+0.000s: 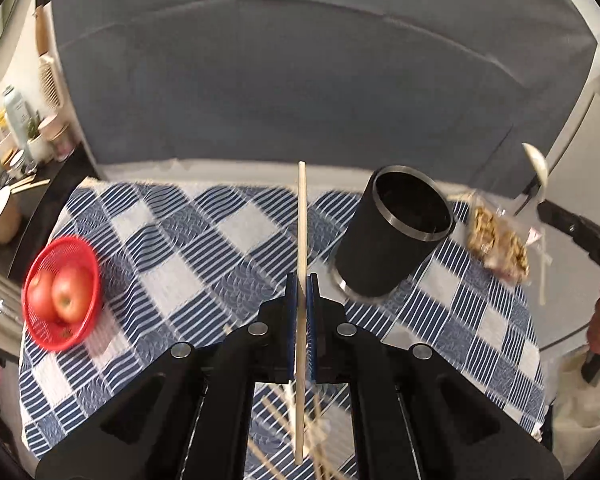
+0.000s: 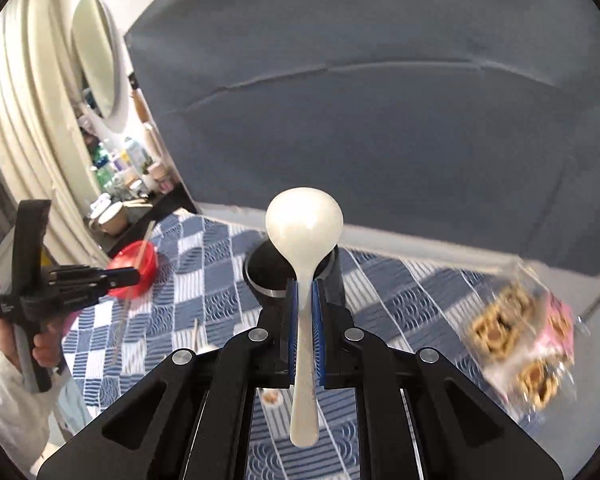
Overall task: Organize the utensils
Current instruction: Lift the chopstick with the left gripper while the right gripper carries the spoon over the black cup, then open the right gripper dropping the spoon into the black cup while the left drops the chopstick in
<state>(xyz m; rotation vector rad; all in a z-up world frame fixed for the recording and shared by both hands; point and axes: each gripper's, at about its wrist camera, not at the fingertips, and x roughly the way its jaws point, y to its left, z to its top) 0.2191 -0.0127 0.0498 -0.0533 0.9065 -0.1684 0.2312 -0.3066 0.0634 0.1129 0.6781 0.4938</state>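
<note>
Left gripper (image 1: pixel 301 294): fingers closed on one chopstick (image 1: pixel 301 232), pointing to 12 o'clock. Right gripper (image 2: pixel 304 300): fingers closed on one white spoon (image 2: pixel 303 232), bowl upward. One black cup (image 1: pixel 396 236) stands on the worktop (image 1: pixel 180 240) at 1 o'clock; one red basket (image 1: pixel 62 292) with two apples (image 1: pixel 58 294) at 9 o'clock.

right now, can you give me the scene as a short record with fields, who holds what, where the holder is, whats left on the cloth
left gripper: shut on chopstick, held off the cloth
right gripper: shut on white spoon, bowl end forward
holder: black cylinder on checked cloth, nothing visible inside
still on cloth: more chopsticks under the left gripper
red basket: two apples in it, on the left of the cloth
snack bag: on the right of the cloth
</note>
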